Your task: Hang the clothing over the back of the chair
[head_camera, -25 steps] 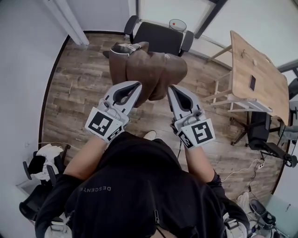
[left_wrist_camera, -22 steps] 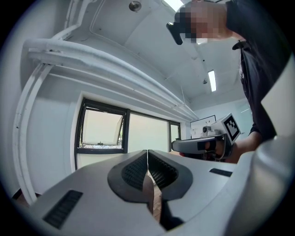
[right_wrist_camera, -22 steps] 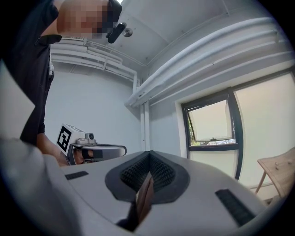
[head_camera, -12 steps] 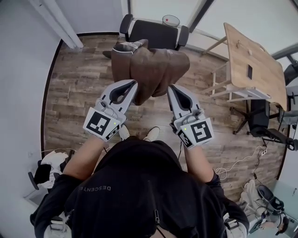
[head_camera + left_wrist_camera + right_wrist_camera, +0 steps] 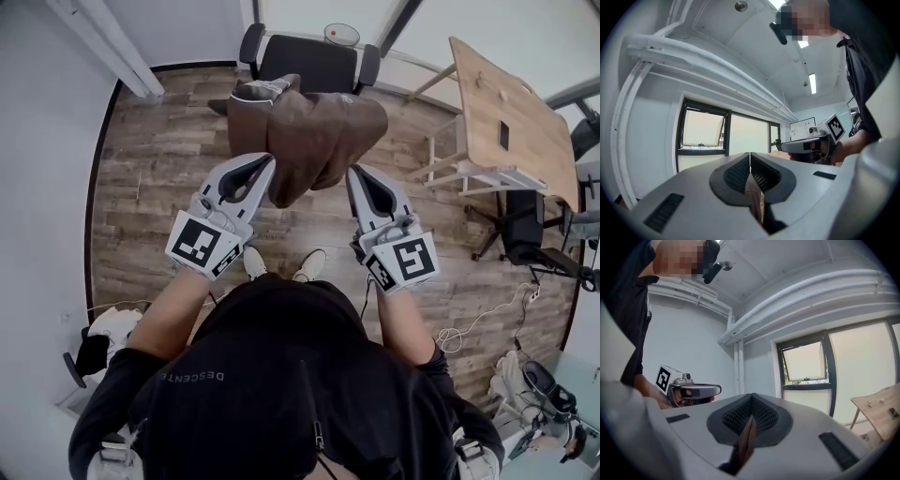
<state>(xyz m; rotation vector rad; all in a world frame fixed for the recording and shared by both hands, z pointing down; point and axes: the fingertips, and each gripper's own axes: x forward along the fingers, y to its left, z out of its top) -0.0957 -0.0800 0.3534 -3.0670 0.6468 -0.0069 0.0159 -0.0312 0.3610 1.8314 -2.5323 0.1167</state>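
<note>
Currently on view: one brown garment (image 5: 314, 131), held up in the air ahead of the person, bunched and hanging in heavy folds between two hand-held grippers. A pale lining or collar shows at its upper left corner. Next, the left gripper (image 5: 266, 161): jaws pressed together, with a thin fold of the brown cloth pinched between the ribbed pads. In the head view its tip meets the garment's lower left edge. Then the right gripper (image 5: 354, 174): jaws likewise closed, with a fold of the same cloth caught between the pads and its tip at the garment's lower right edge. Both grippers lie roughly level and side by side, their marker cubes toward the person. The garment hangs above the wood-plank floor (image 5: 150, 178), between the person and a black office chair (image 5: 314, 61) that stands by the far wall. Seen from the head, the cloth's far edge overlaps the chair's seat, but whether the two touch cannot be told, and nothing lies over the chair back. Other items: a wooden table (image 5: 502, 103) at the right, bearing a small dark flat object (image 5: 503, 136); a second dark chair (image 5: 525, 239) just beside that table; the person's pale shoes (image 5: 311, 264) on the floor below the grippers; a light cable (image 5: 478, 328) trailing across the planks at lower right; and a window (image 5: 806, 363) with a tilted upper pane on the far wall.
</note>
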